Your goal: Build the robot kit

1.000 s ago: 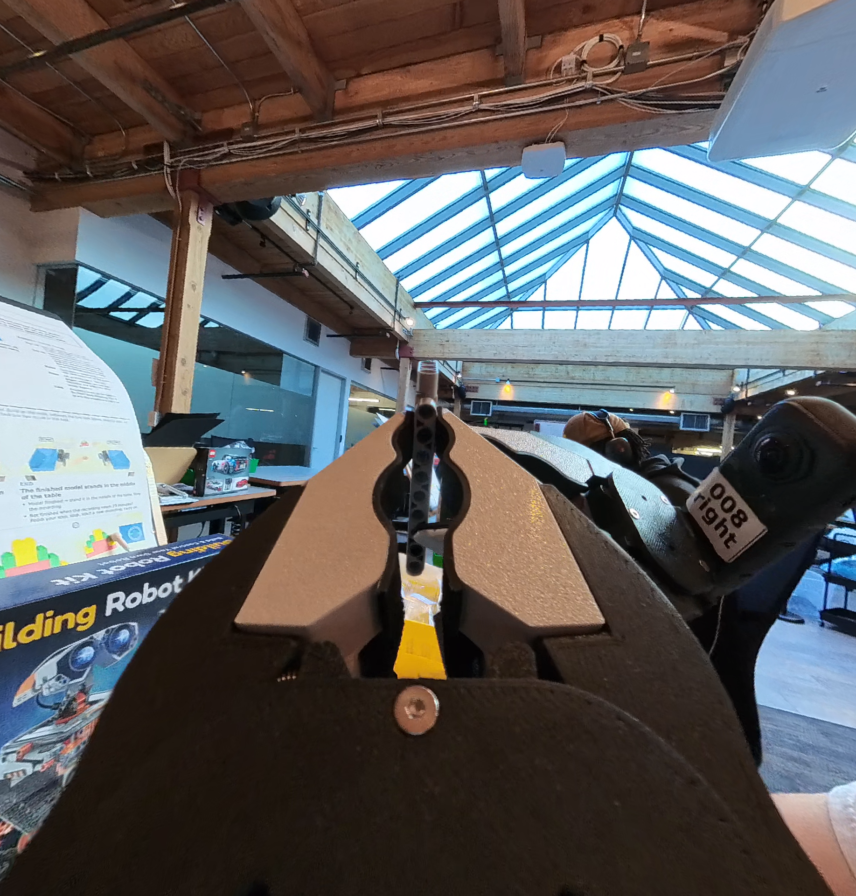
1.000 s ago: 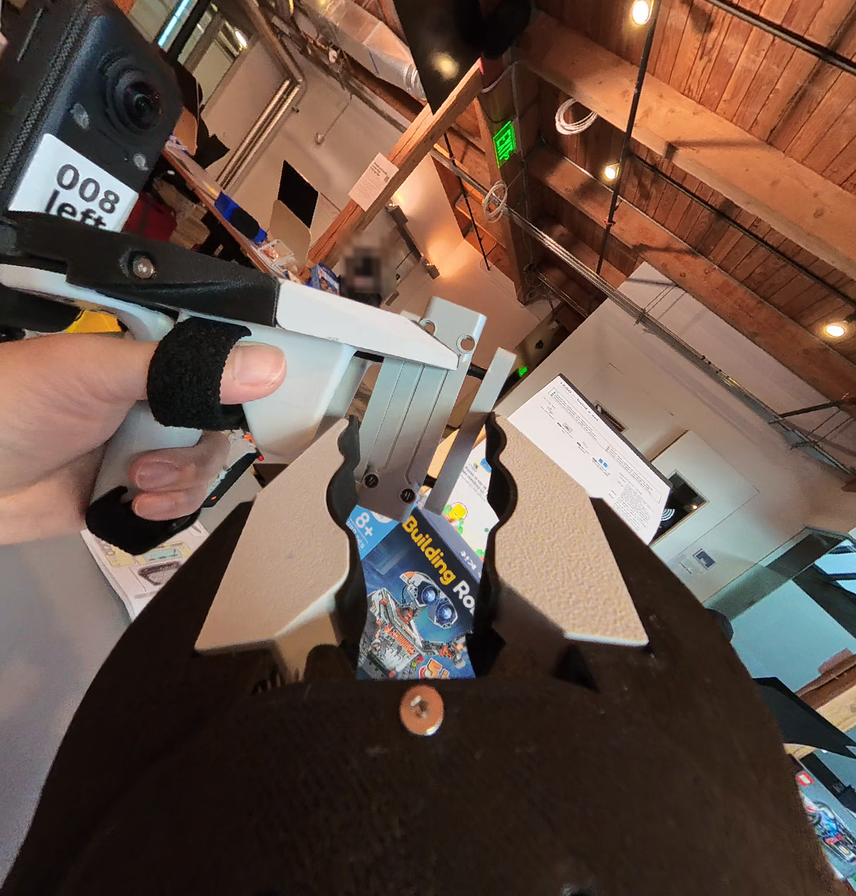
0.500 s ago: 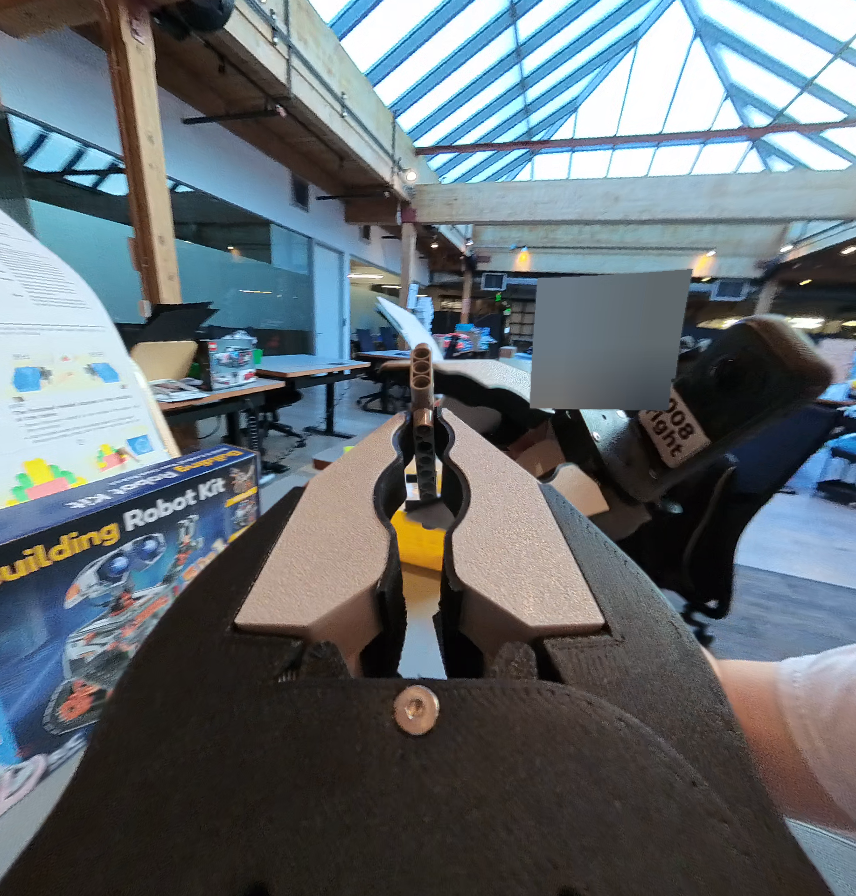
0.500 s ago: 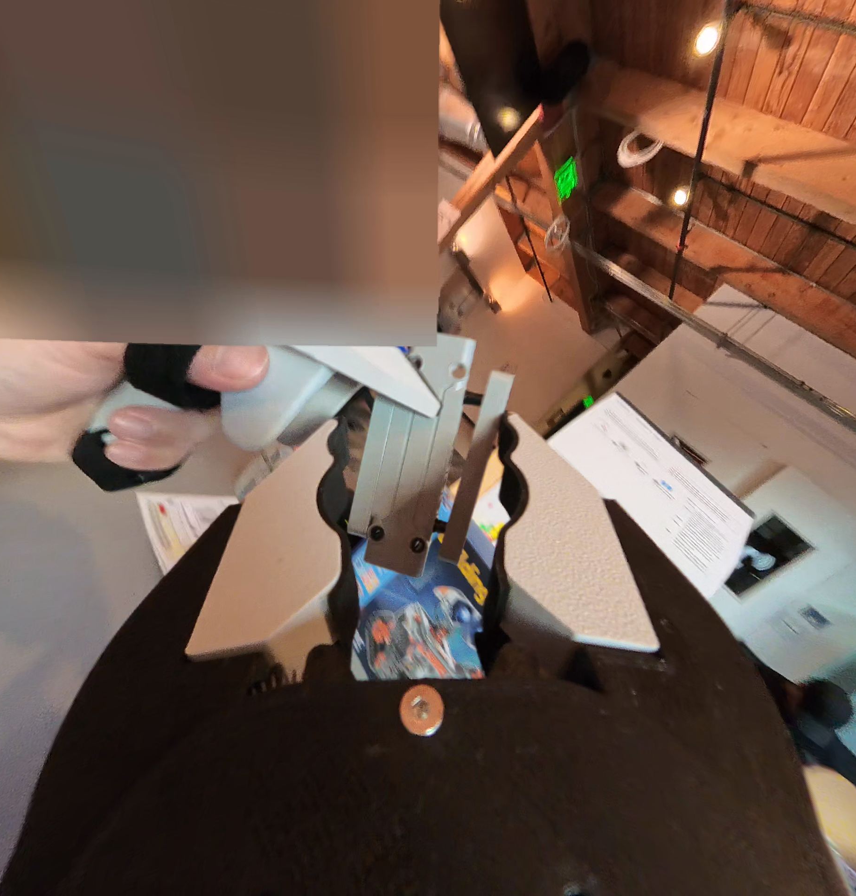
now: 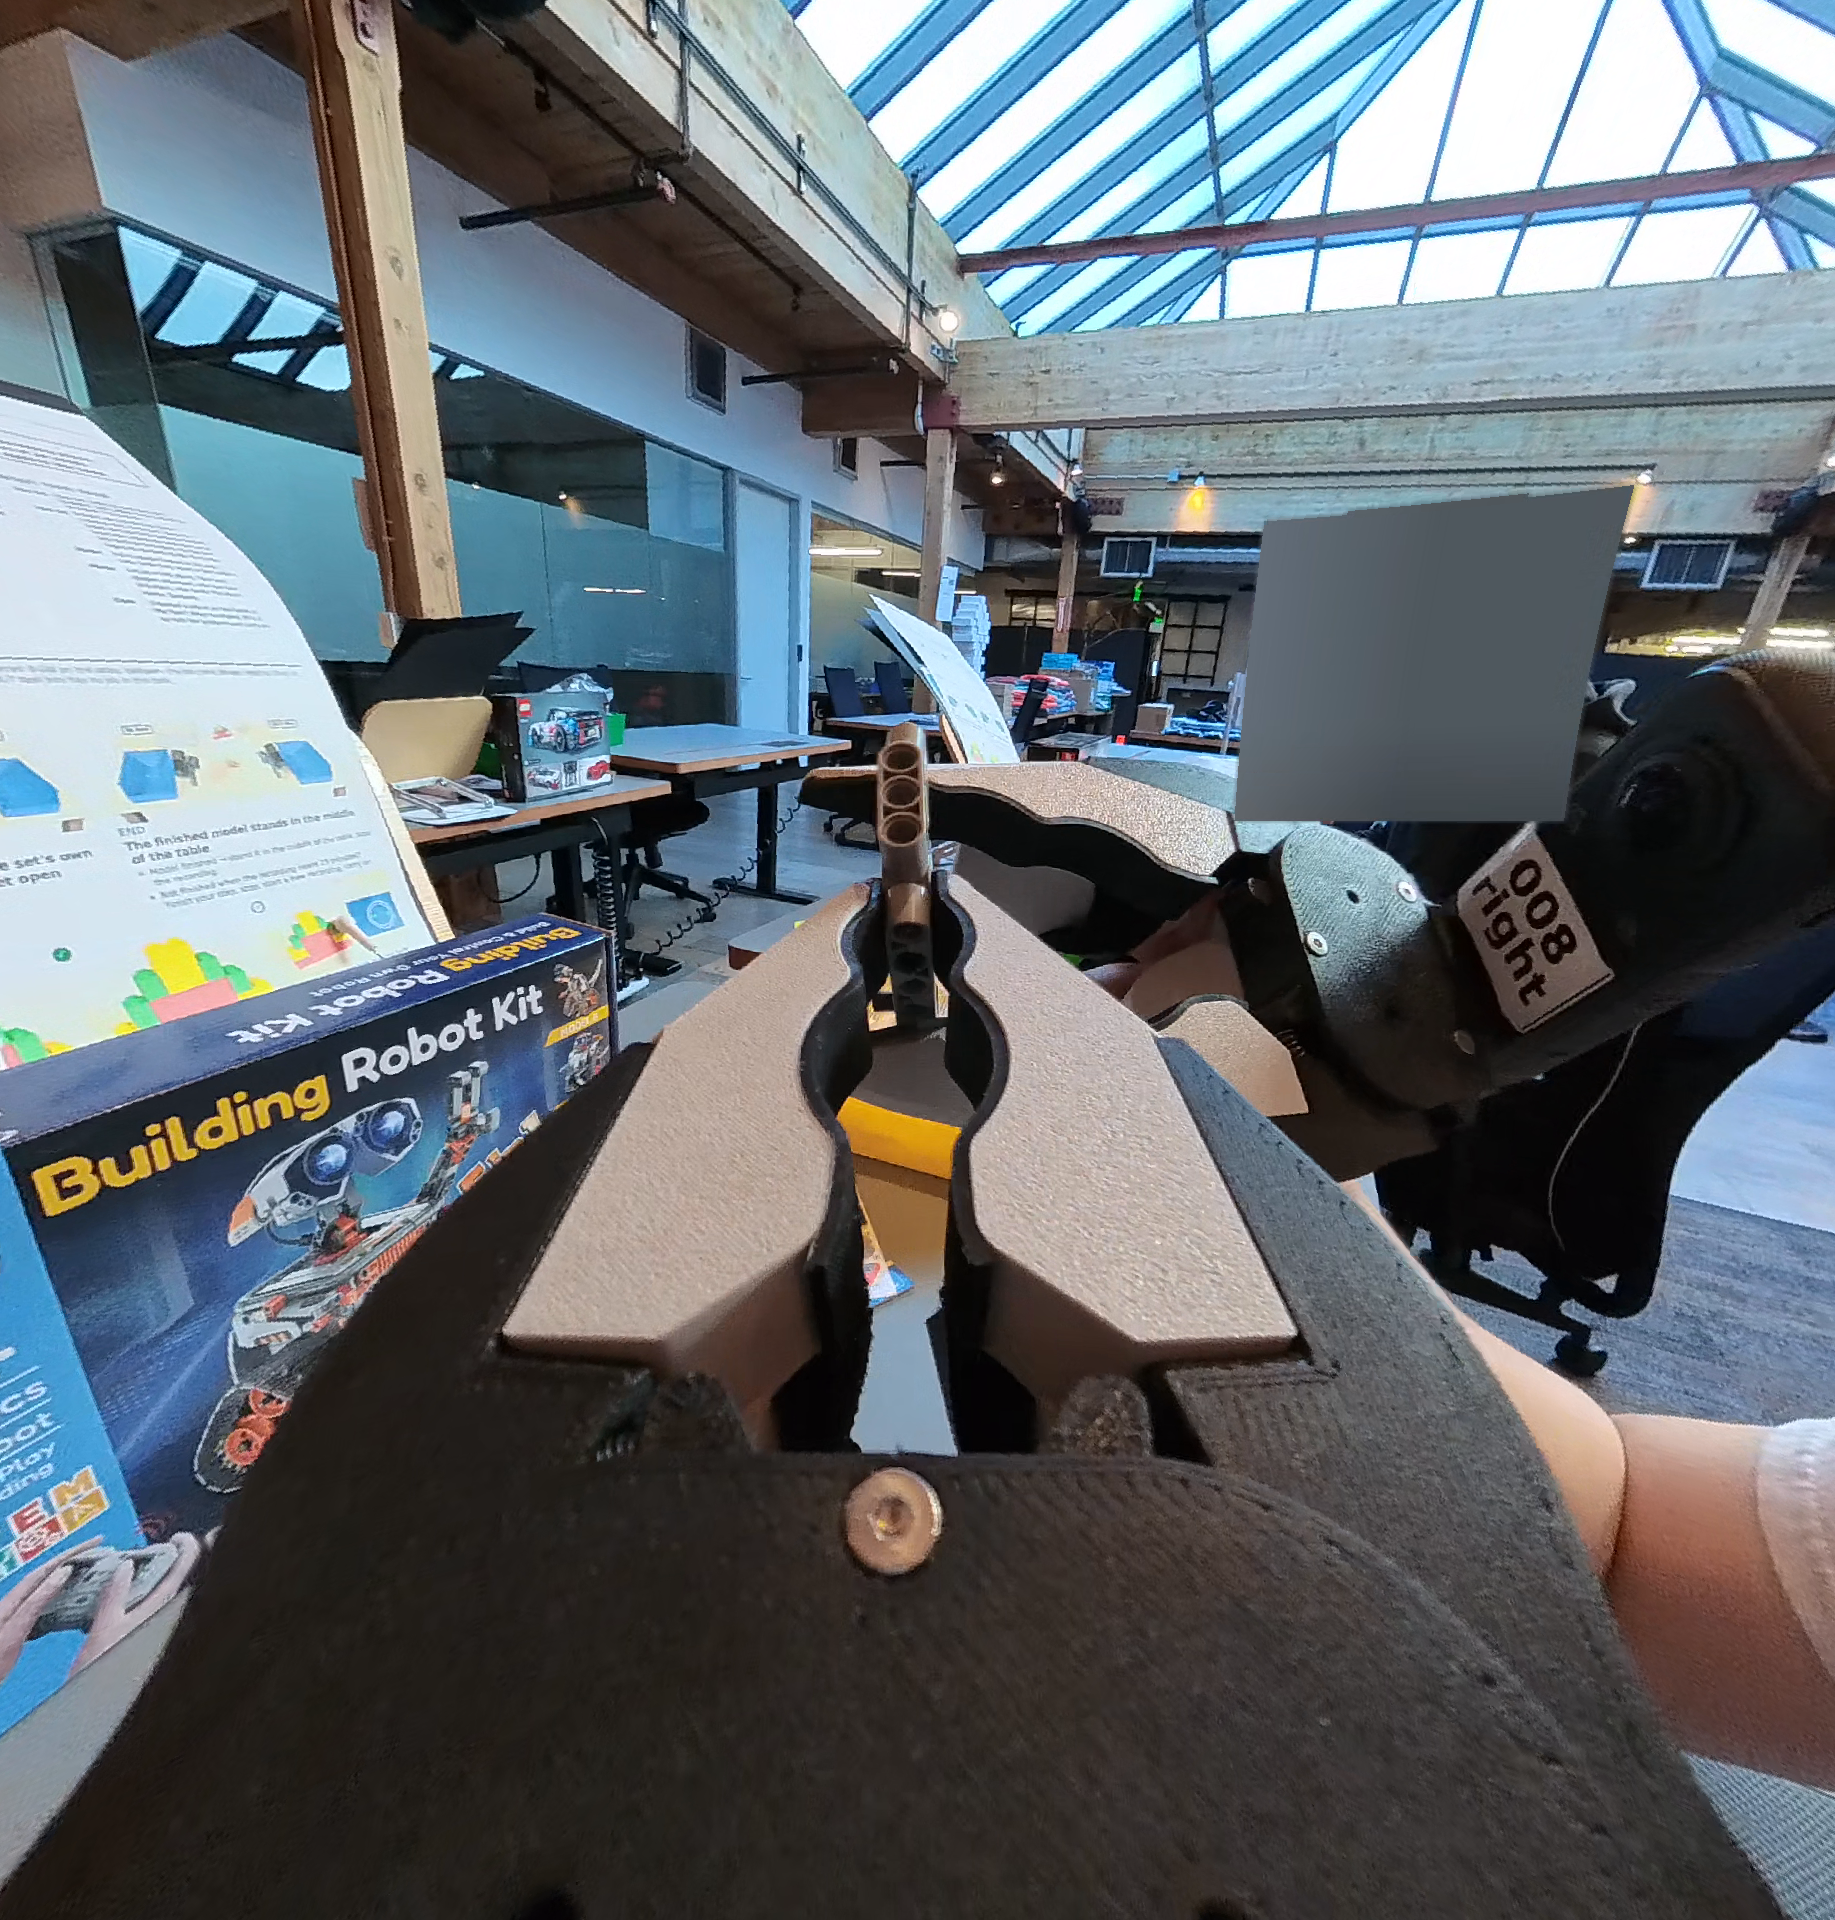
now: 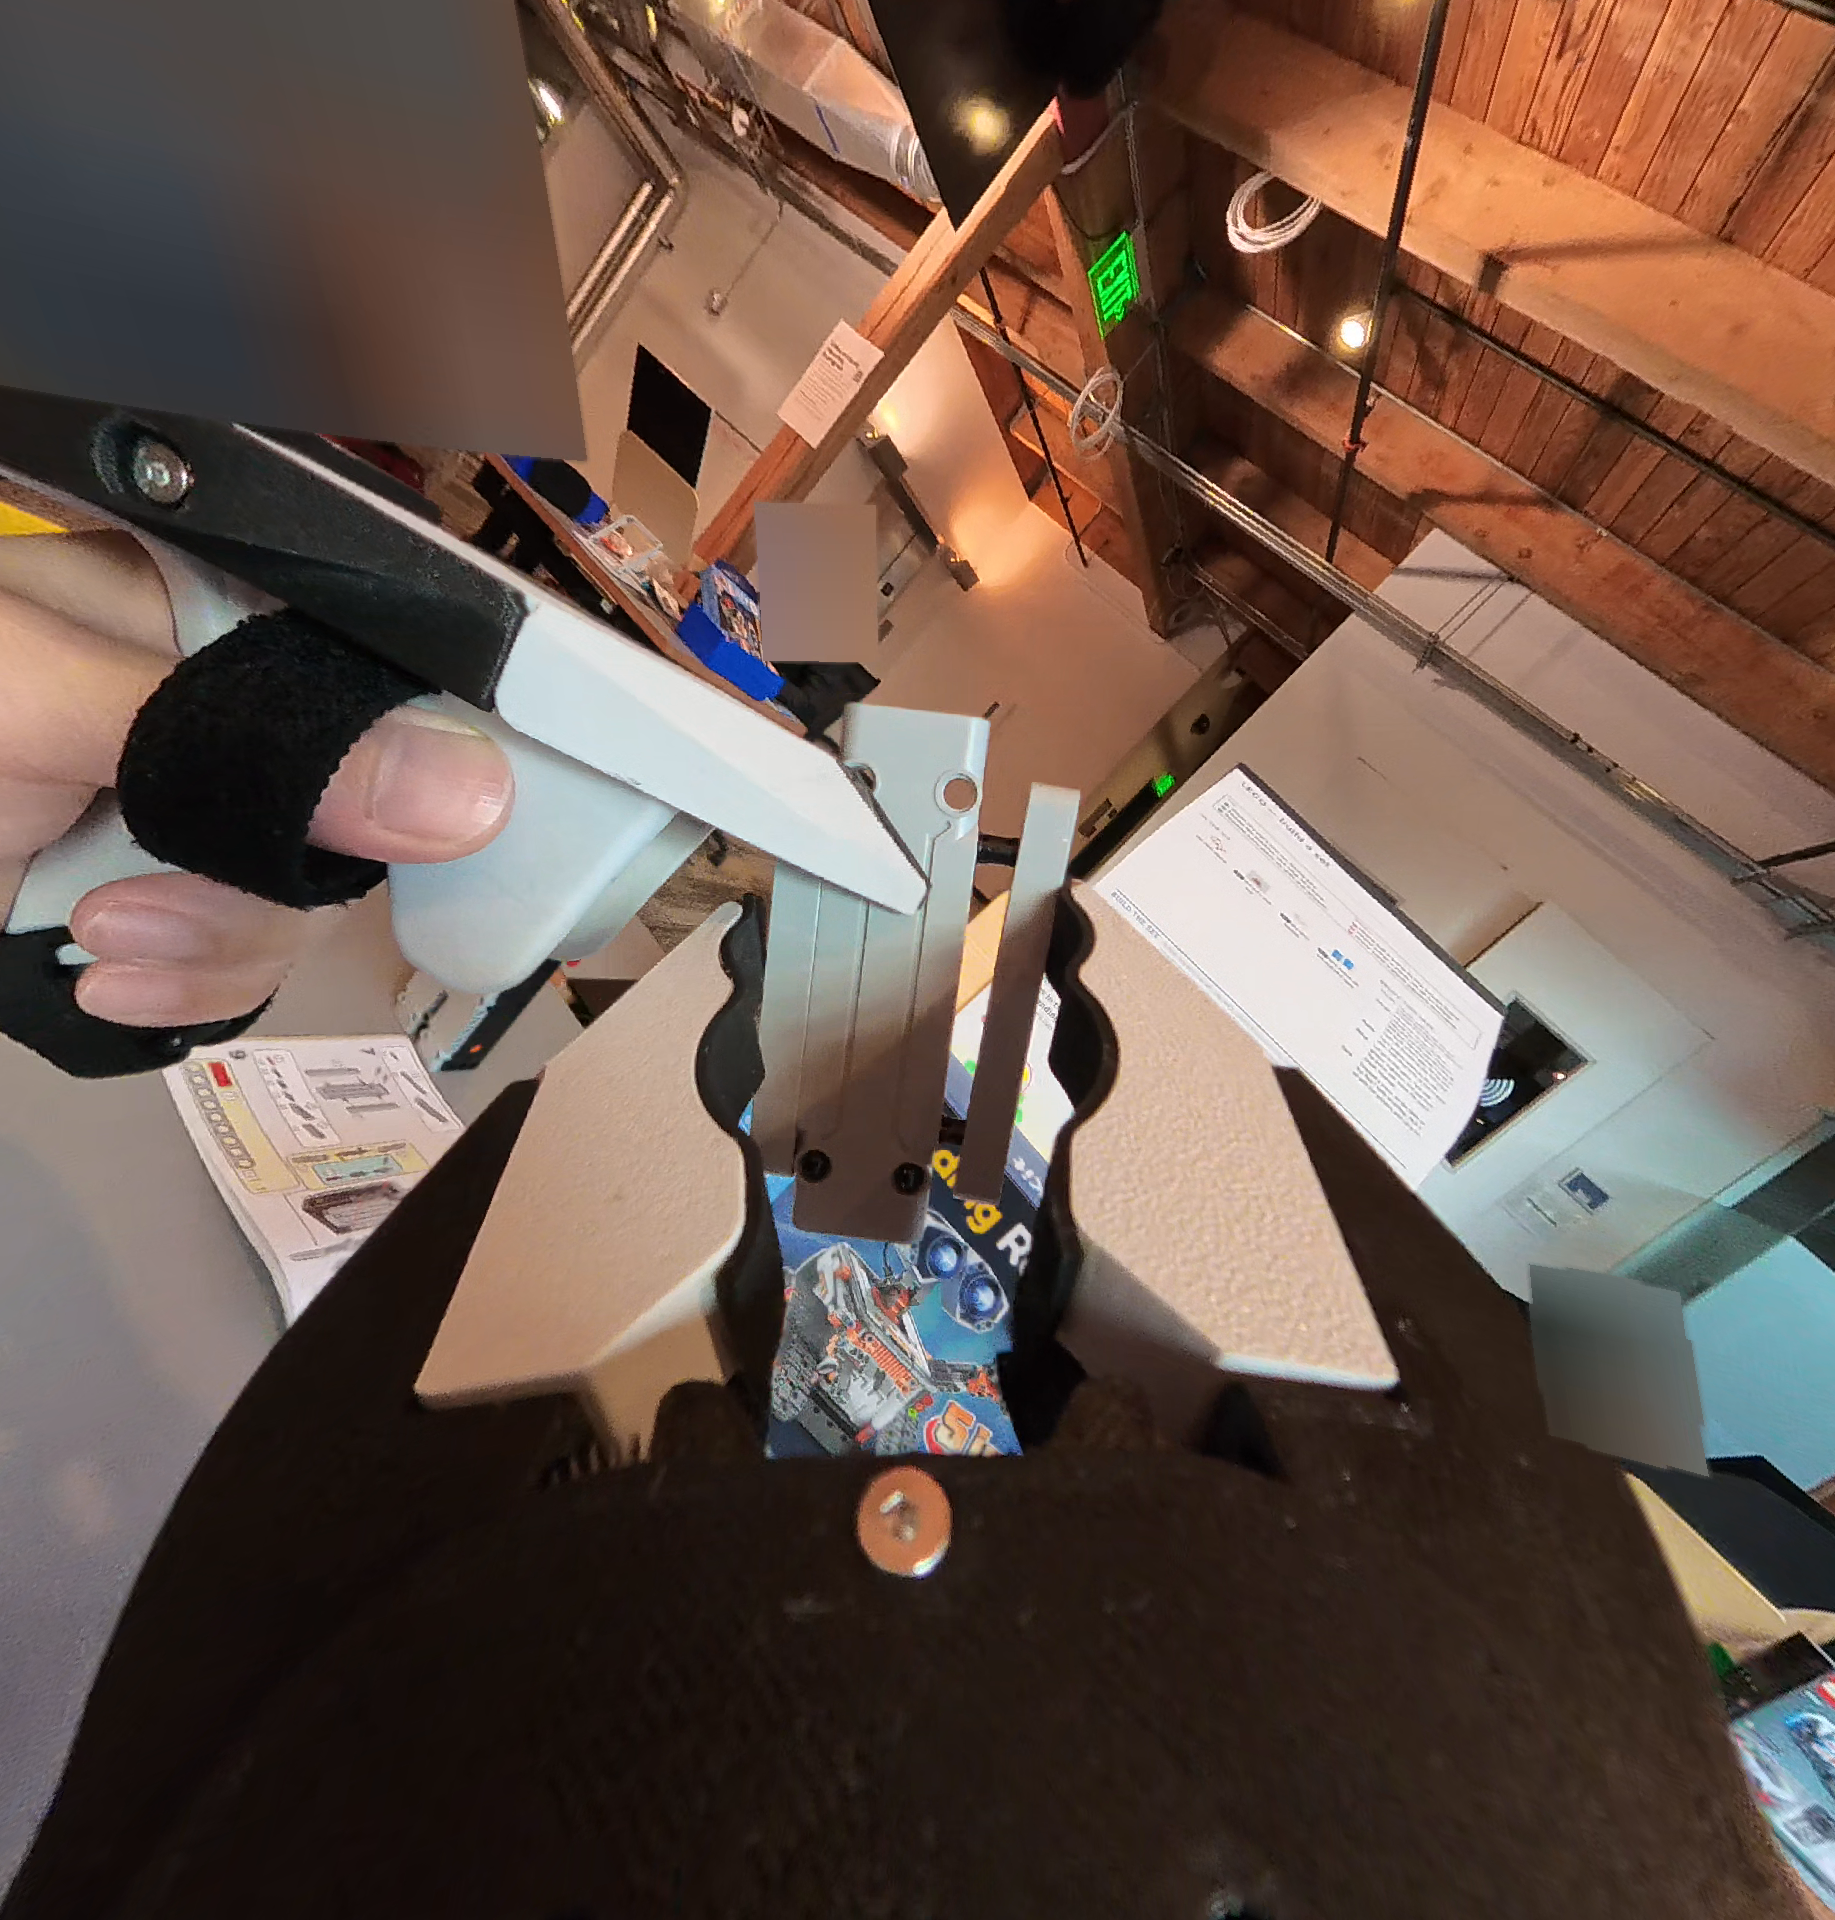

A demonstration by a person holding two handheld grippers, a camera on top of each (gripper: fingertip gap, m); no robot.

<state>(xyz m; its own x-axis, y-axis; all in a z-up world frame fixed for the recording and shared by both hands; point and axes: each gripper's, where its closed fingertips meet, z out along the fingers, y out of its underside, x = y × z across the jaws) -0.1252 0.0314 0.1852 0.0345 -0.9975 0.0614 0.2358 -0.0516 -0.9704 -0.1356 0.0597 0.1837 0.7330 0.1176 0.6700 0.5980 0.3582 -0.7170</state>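
Held up above the bench (image 6: 51,1299), two hand-held grippers meet over a toy-brick build. The left gripper (image 5: 905,966) has its fingers pinched on a slim holed beam (image 5: 902,831), tan at its upper end and dark where the fingers clamp it, so that its tip stands free beyond them. The right gripper (image 6: 908,1049), with fingers partly spread, grips a grey panel assembly (image 6: 871,997) and presents it upright toward the beam. In the right wrist view, a fingertip of the left gripper touches or overlaps the panel near its upper holes; whether the beam has reached the panel cannot be told. Behind the panel stands a blue robot-kit box (image 5: 269,1143), with a printed instruction board (image 5: 113,727) just behind it. An open instruction booklet (image 6: 310,1143) lies on the bench left of the panel, below a person's hand (image 6: 165,810).
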